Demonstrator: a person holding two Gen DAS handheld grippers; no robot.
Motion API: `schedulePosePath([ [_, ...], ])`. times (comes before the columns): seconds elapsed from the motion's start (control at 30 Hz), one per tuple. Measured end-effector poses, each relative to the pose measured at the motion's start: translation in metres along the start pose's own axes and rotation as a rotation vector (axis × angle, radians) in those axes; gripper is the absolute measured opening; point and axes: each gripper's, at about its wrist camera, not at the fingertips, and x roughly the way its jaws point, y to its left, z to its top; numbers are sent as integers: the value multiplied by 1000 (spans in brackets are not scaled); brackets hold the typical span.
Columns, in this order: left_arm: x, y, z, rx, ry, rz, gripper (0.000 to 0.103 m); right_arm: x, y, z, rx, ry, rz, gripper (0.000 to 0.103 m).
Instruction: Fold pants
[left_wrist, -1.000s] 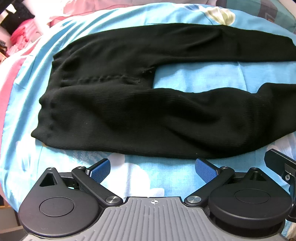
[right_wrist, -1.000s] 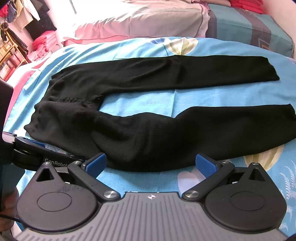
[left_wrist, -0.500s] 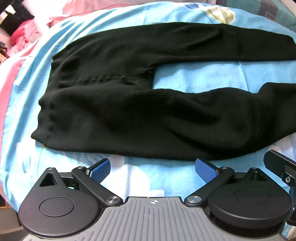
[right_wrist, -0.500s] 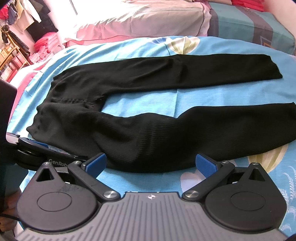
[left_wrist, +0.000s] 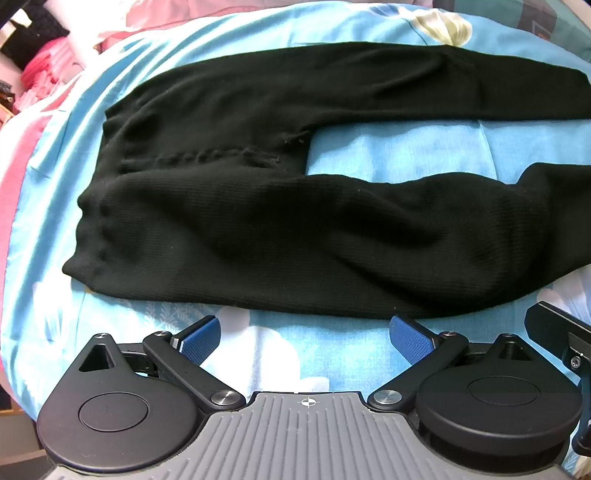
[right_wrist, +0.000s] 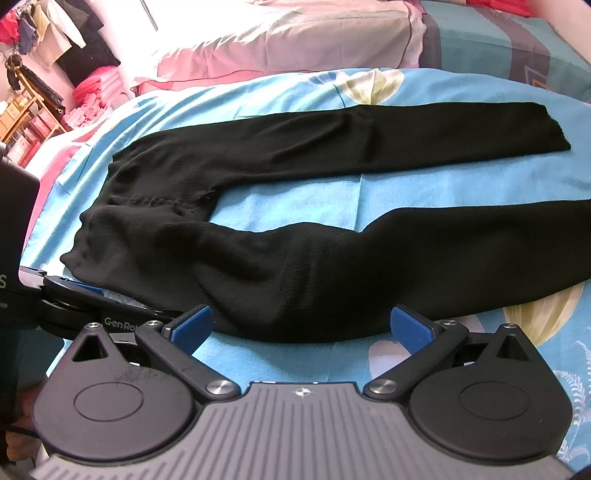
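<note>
The left gripper (left_wrist: 304, 334) and the right gripper (right_wrist: 301, 326) both had their jaws spread wide apart, holding nothing, poised at the near edge of the black pants (right_wrist: 295, 258). The pants lay flat on the blue floral bedsheet (left_wrist: 388, 162), waistband left, legs parted rightward.
</note>
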Motion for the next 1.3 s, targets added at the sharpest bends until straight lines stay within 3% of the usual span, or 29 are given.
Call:
schedulePosePath([
  [0.57,11,2,3,-24,7,-21,103,6,-14,-1,66,-2,10,102],
  [0.7,17,6,6,-34,8,-36,103,5,-36,-2,118,-35,-27,102],
  [0.83,20,18,14,-69,-45,-60,103,-1,-81,-6,230,-107,-116,102],
  [0.9,25,26,19,-92,-78,-48,103,-3,-113,-8,333,-148,-193,96],
  [0.97,33,34,23,-109,-83,-31,103,-2,-142,-8,413,-177,-276,55],
  [1.0,40,39,26,-121,-77,-28,103,1,-155,-6,449,-181,-315,48],
  [1.03,46,41,28,-128,-70,-24,103,3,-166,-5,487,-189,-339,49],
  [1.1,60,47,31,-140,-47,-15,103,6,-186,-4,577,-233,-352,63],
  [1.17,72,51,34,-148,-22,-12,103,12,-200,-2,656,-271,-360,95],
  [1.3,81,51,35,-147,-13,-13,103,29,-216,2,713,-313,-450,98],
])
